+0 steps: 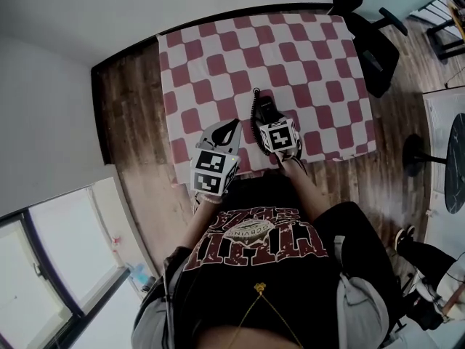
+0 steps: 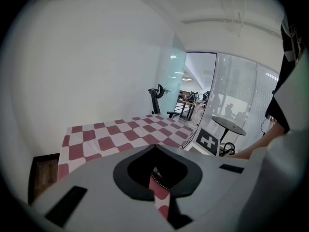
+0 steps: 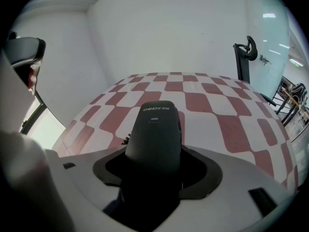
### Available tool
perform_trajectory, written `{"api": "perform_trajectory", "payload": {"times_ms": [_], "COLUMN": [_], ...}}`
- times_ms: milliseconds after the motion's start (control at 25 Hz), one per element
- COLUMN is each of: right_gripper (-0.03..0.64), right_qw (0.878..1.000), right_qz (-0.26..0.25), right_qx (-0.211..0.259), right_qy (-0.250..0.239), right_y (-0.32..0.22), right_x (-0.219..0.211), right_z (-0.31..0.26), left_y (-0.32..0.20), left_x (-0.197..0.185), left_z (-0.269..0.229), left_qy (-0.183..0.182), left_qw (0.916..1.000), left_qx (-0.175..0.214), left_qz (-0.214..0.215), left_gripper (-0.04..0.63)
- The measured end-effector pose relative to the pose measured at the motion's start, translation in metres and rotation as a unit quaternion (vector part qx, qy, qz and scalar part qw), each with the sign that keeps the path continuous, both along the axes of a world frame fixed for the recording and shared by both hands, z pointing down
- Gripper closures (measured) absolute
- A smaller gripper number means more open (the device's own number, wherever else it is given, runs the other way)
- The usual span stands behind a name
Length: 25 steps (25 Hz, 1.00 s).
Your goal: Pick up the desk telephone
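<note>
Covering the bench point(image 1: 218, 49), a red-and-white checked cloth carries the dark desk telephone point(image 1: 263, 111) near its front edge, long axis running away from the person, coiled cord point(image 1: 255, 102) at its left. The right tool point(image 3: 153, 153) is in line with that axis, jaws wide and seemingly clamped on the phone's flanks, ready to lift. The left tool point(image 1: 229, 131), just beside it, is empty, jaw tips together.

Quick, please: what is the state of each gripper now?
Left gripper: closed, empty.
Right gripper: closed on handset.
</note>
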State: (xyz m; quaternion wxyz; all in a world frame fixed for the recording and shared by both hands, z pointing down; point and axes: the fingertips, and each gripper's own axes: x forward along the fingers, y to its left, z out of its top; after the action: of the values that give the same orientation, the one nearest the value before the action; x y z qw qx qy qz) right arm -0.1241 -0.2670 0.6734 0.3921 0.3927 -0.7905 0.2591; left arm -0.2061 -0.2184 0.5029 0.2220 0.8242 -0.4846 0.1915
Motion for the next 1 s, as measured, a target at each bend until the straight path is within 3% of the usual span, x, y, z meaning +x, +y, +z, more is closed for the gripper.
{"api": "perform_trajectory", "payload": {"times_ms": [520,1000], "right_gripper": [0.325,0.325], "right_qw": [1.0,0.999], "right_qz": [-0.02,-0.009], "right_qx": [-0.01,-0.036], "right_qy": [0.011,0.001], "right_y": [0.009,0.024], "right_x": [0.007,0.027], "right_z": [-0.007,-0.025], "left_y": [-0.001,-0.004], "left_x": [0.01,0.026], "left_z": [0.001,0.008], "left_qy": [-0.004,0.015], "left_qw": [0.9996,0.9991], "left_qx": [0.005,-0.001], "left_qz": [0.026,0.04], "left_gripper": [0.588,0.588]}}
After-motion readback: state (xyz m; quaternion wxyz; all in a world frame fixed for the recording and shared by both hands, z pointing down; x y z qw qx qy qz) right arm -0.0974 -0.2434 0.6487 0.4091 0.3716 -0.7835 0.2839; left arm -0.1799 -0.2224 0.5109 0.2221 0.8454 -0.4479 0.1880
